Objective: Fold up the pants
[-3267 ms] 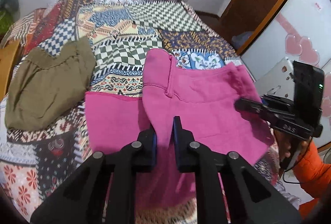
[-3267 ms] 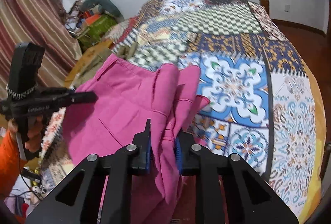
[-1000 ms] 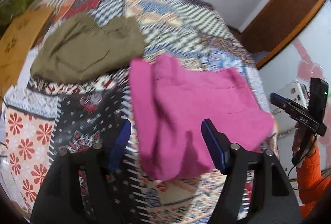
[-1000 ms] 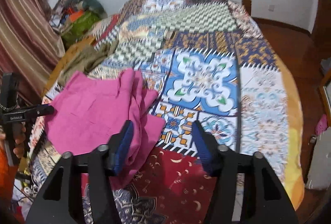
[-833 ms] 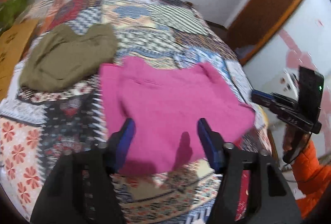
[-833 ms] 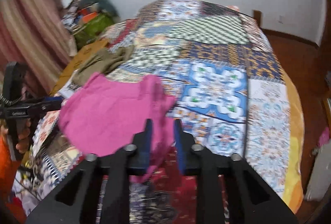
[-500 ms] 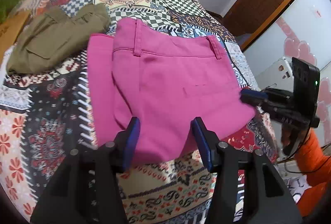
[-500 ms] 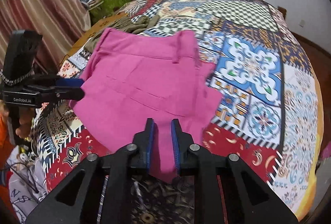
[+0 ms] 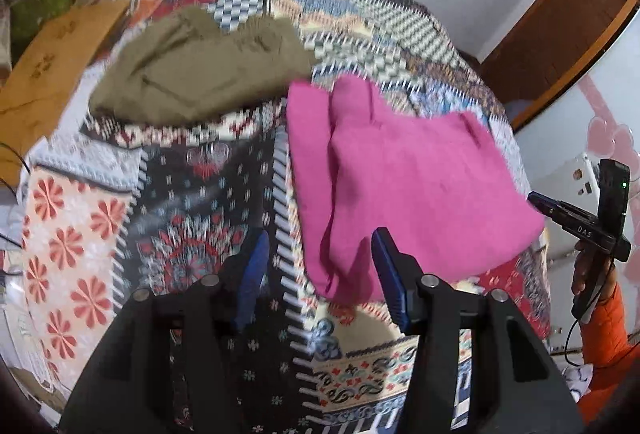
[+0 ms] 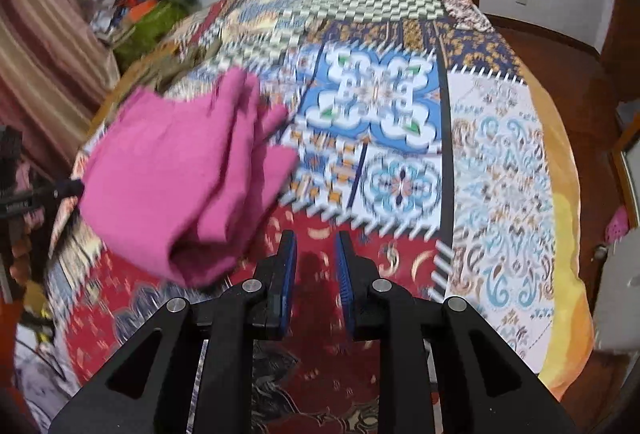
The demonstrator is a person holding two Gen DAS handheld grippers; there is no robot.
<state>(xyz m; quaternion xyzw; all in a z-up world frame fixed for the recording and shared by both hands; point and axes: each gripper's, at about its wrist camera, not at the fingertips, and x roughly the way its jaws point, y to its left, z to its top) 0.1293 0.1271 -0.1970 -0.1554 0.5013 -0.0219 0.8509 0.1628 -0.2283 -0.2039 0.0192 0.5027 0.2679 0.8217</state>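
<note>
The pink pants (image 9: 404, 189) are seen lying folded into a thick, roughly rectangular stack on the patchwork bedspread (image 9: 192, 218), close to the near edge of the bed. In the left wrist view their left edge is layered, with several folds showing one over another, and the near left corner lies between the fingers of the left gripper (image 9: 320, 270); the jaws stand apart on either side of it, with no pad pressing on the cloth, so the pants are not gripped there. The left jaws have just been closing part of the way. In the right wrist view the pants (image 10: 180, 185) are found to the left of the right gripper (image 10: 316, 266), whose jaws are parted by a narrow gap with only red patterned bedspread (image 10: 500, 161) visible between them; nothing is held, and these jaws have just been opening slightly after narrowing. The right edge of the stack is rumpled and reaches toward the blue-and-white tile patch. Olive-green pants (image 9: 200, 69) are folded farther back and to the left, just apart from the pink stack. Beyond and to the right of the pink pants a wide stretch of bedspread is left uncovered, up to the yellow border at the bed's right edge. An orange sleeve (image 9: 604, 334) is seen at the right margin of the left wrist view.
</note>
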